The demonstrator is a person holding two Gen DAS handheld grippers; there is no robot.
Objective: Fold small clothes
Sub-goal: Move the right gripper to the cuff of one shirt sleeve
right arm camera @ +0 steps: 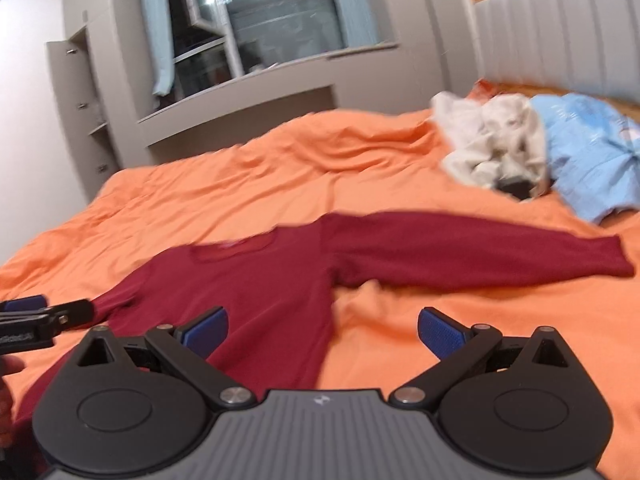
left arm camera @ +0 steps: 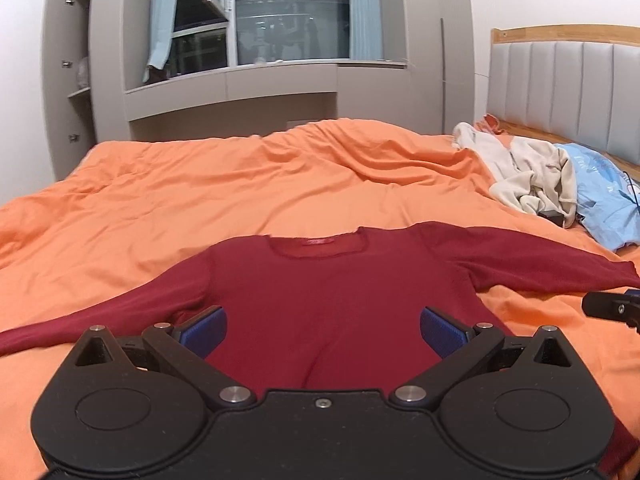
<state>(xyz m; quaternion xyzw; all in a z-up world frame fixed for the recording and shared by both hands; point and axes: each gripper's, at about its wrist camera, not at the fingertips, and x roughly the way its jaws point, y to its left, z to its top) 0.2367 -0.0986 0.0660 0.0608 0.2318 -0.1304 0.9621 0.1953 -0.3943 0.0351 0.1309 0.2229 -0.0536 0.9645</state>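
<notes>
A dark red long-sleeved top (left arm camera: pixel 332 292) lies flat, front up, on the orange bedcover (left arm camera: pixel 240 184), sleeves spread to both sides and neckline away from me. My left gripper (left arm camera: pixel 323 330) hovers open over the top's lower body, blue pads wide apart with nothing between them. My right gripper (right arm camera: pixel 323 332) is open too, above the top's right side edge (right arm camera: pixel 280 300), where red cloth meets orange cover; its right sleeve (right arm camera: pixel 480 252) stretches off to the right. The right gripper's tip (left arm camera: pixel 612 306) shows at the left wrist view's right edge. The left gripper (right arm camera: pixel 40 312) shows at the right wrist view's left edge.
A heap of cream clothes (left arm camera: pixel 528 176) and a light blue garment (left arm camera: pixel 604 208) lie at the bed's far right by the grey padded headboard (left arm camera: pixel 560 92). A small black object (right arm camera: pixel 516 188) sits beside the heap. Grey cabinets and a window (left arm camera: pixel 280 16) stand beyond the bed.
</notes>
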